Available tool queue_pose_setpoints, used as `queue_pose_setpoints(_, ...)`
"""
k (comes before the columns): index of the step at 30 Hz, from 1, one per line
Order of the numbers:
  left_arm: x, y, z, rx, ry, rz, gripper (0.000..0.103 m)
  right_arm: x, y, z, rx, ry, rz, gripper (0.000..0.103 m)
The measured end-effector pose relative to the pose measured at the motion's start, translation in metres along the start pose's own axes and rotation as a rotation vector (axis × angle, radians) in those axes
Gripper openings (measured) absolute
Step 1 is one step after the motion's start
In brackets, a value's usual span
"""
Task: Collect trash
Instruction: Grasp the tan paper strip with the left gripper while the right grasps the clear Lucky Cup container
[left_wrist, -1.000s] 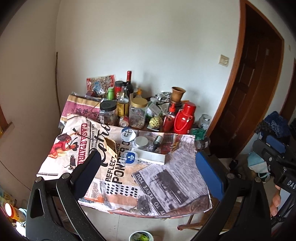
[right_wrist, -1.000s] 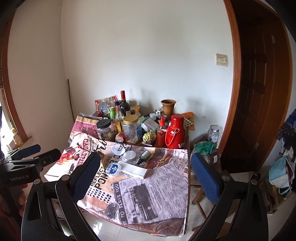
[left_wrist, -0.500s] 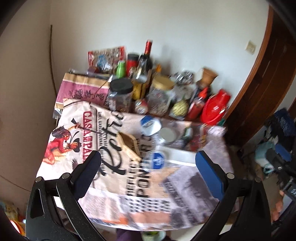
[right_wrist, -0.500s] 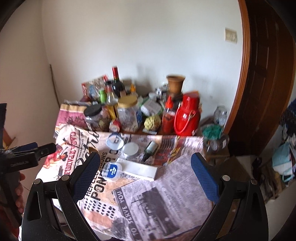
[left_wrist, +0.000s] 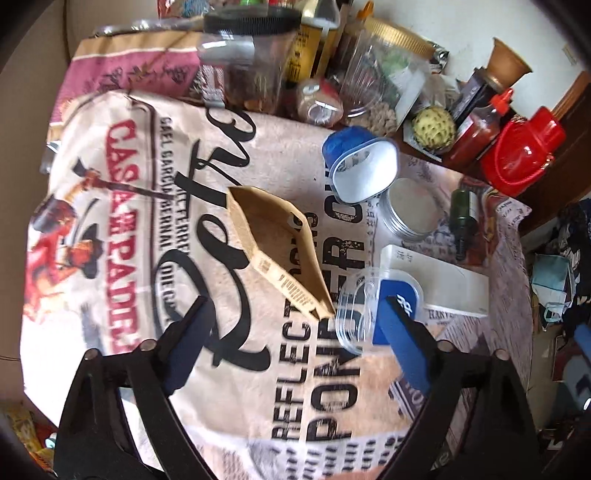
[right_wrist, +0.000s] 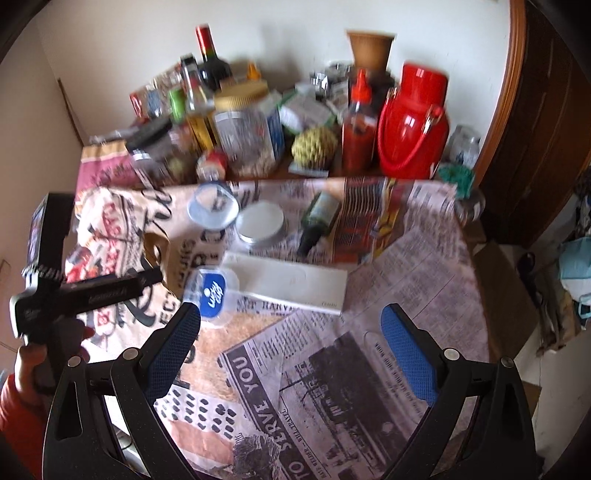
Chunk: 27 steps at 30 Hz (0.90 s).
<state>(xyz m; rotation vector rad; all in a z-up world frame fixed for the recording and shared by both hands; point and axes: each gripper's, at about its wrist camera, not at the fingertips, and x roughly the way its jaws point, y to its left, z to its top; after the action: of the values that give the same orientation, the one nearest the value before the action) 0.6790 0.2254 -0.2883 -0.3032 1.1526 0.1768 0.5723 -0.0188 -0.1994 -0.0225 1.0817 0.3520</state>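
Observation:
A folded brown paper bag (left_wrist: 280, 251) lies on the printed table cover (left_wrist: 122, 206), its lower tip just ahead of my left gripper (left_wrist: 295, 325). The jaws are closing, with nothing pressed between them. A clear plastic tub with a blue label (left_wrist: 369, 306) sits by the left gripper's right finger (left_wrist: 402, 347). Behind it are a white box (left_wrist: 450, 284), a round tin (left_wrist: 410, 214), a blue-and-white tub (left_wrist: 364, 166) and a small green bottle (left_wrist: 463, 218). My right gripper (right_wrist: 291, 325) hangs open over the newspaper, short of the white box (right_wrist: 288, 282) and labelled tub (right_wrist: 212, 295).
Jars (right_wrist: 245, 136), bottles (right_wrist: 208, 55), a sauce bottle (right_wrist: 358, 125) and a red flask (right_wrist: 413, 125) crowd the back of the table. A wooden door (right_wrist: 546, 110) stands to the right. A hand in a red sleeve (right_wrist: 18, 384) holds the left tool.
Both views have dropped closer to the table and tilted down. The left gripper now hovers right at the brown bag, and its fingers stand a little narrower than before.

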Motion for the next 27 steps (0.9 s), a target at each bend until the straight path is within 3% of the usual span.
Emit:
queue_pose_setpoints(6,0.034,-0.001,0.006,-0.043,-0.02,0.011,0.074,0.041,0.001,-0.004,0.004,0.086,0.049,0.097)
queue_pose_setpoints(9,0.045,0.003,0.007,-0.056,-0.004,0.014,0.058,0.06,0.004,-0.004,0.035,0.134,0.105,0.097)
queue_pose_setpoints(11,0.05,0.005,0.006,-0.06,0.01,0.005,0.041,0.072,0.005,-0.005,0.063,0.159,0.145,0.097)
queue_pose_setpoints(19,0.044,0.021,-0.006,0.01,0.018,-0.041,0.009,0.114,0.025,-0.002,0.137,0.245,0.256,0.087)
queue_pose_setpoints(27,0.026,0.047,-0.008,-0.009,0.0,-0.059,0.004,0.136,0.049,-0.001,0.139,0.272,0.285,0.075)
